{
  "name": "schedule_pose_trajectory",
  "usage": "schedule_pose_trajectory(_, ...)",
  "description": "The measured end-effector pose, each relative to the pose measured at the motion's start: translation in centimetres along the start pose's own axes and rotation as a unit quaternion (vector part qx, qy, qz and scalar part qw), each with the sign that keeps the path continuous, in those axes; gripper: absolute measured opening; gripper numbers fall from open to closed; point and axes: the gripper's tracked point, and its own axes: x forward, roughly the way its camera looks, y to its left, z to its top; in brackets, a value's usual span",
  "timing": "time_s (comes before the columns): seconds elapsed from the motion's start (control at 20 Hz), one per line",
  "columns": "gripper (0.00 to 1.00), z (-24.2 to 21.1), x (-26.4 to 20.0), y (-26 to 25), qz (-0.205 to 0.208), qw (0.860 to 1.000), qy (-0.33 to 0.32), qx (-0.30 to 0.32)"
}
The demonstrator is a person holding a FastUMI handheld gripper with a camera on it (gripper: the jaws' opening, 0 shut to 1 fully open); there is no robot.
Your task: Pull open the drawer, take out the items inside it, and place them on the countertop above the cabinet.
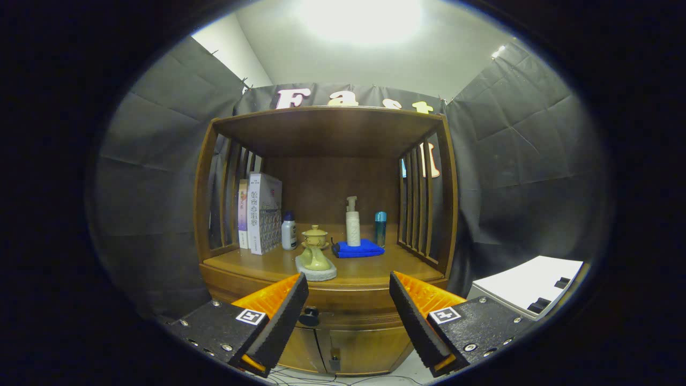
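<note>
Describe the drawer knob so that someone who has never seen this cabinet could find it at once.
Start at the wooden cabinet with its open shelf of books and bottles. Just below the countertop runs the drawer front, shut. The knob is the small dark round one on it, beside the open gripper's left finger; unlike the metal latch lower down between the doors, it is round.

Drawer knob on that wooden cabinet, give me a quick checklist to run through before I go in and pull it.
1. Gripper fingers spread wide enough for the drawer knob: ok.
2. Fingers holding nothing: ok.
3. Knob centred between the fingers: not ok, it sits close to the left finger.
4. Drawer shut: ok, its front looks flush.
5. Free spot on the countertop: ok, bare wood in front of the blue cloth.
6. Drawer contents: cannot tell.
</note>
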Motion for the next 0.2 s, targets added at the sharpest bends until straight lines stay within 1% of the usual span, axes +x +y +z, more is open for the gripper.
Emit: schedule_pose_trajectory(0.2,0.95,-1.11,0.14,-0.22,-0.001,1.000,0.010,-0.001)
